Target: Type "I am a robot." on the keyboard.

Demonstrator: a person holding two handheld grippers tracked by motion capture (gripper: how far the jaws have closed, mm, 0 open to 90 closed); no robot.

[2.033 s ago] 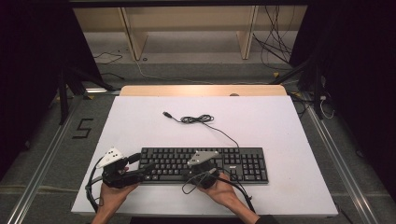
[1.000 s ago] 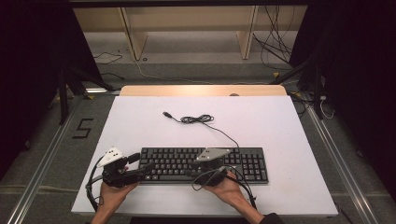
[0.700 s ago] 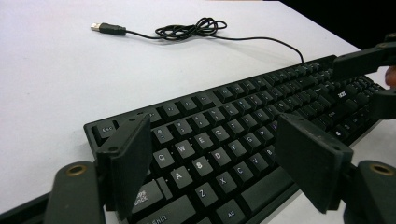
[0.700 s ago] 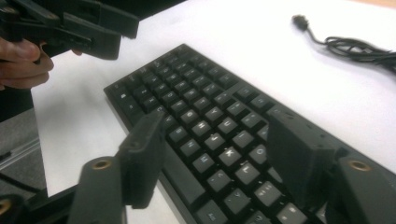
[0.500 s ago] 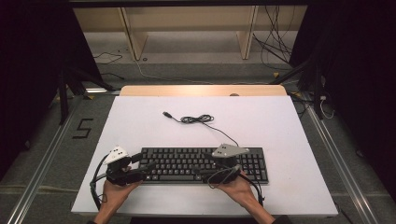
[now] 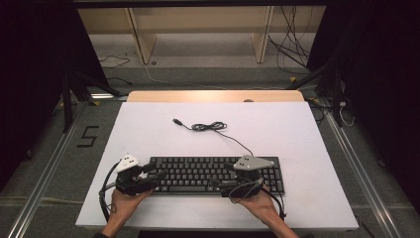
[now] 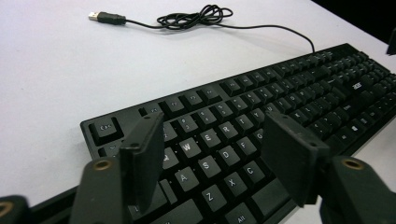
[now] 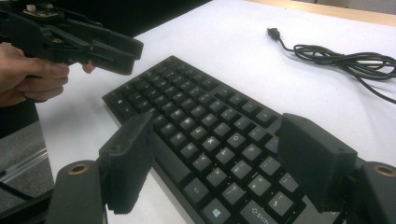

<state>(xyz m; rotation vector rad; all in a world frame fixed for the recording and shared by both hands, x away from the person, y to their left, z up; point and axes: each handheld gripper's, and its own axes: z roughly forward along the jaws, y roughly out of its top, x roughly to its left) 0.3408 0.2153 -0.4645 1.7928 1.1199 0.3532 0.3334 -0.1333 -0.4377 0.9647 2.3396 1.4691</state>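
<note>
The keyboard (image 6: 215, 174) lies flat on the white worktop (image 6: 148, 129), close to its near edge, with its cable (image 6: 213, 127) running back to a loose coil and a free USB plug (image 6: 176, 121).

High view: the left tongs (image 6: 156, 174) sit at the keyboard's left end, the right tongs (image 6: 224, 179) over its right half, each held in a hand at the near edge.

Left gripper view: the left tongs (image 7: 212, 149) stand apart above the left letter keys. Their jaws have just been closing, and no key is pinched.

Right gripper view: the right tongs (image 8: 215, 151) stand wide over the keyboard's bottom rows. Their jaws have just been opening, and nothing is gripped. The left tongs show farther off at the keyboard's far end.
</note>
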